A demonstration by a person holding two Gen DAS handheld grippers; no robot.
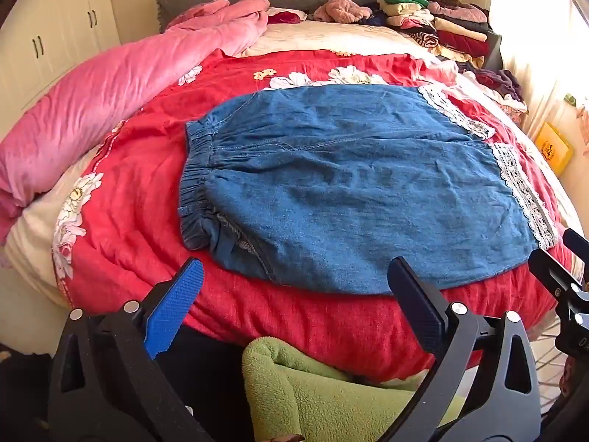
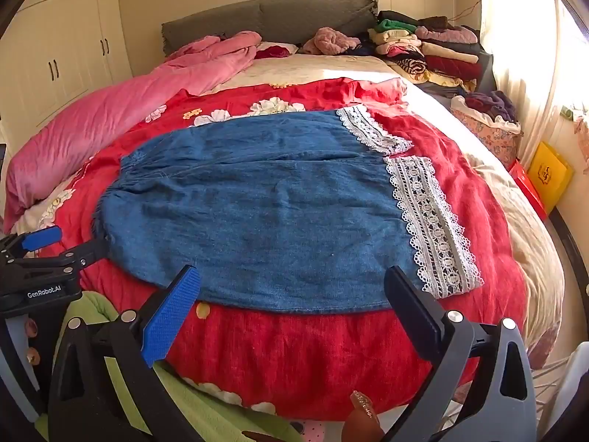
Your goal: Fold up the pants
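On the red quilt [image 1: 154, 199] the denim pants [image 1: 360, 191] are lying flat, unfolded; left gripper [image 1: 294, 283] & right gripper [image 2: 292, 294] are hovering wide apart w/ nothing held, so folding isn't started imo.

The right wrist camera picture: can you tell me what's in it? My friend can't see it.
Blue denim pants with white lace cuffs lie spread flat on a red flowered quilt on a bed. The right tool hangs open at the pants' near edge, and the left tool, also open, is at their waistband end.

blue denim pants [image 1: 353, 184], white lace cuffs [image 2: 430, 224], red floral quilt [image 1: 147, 191].
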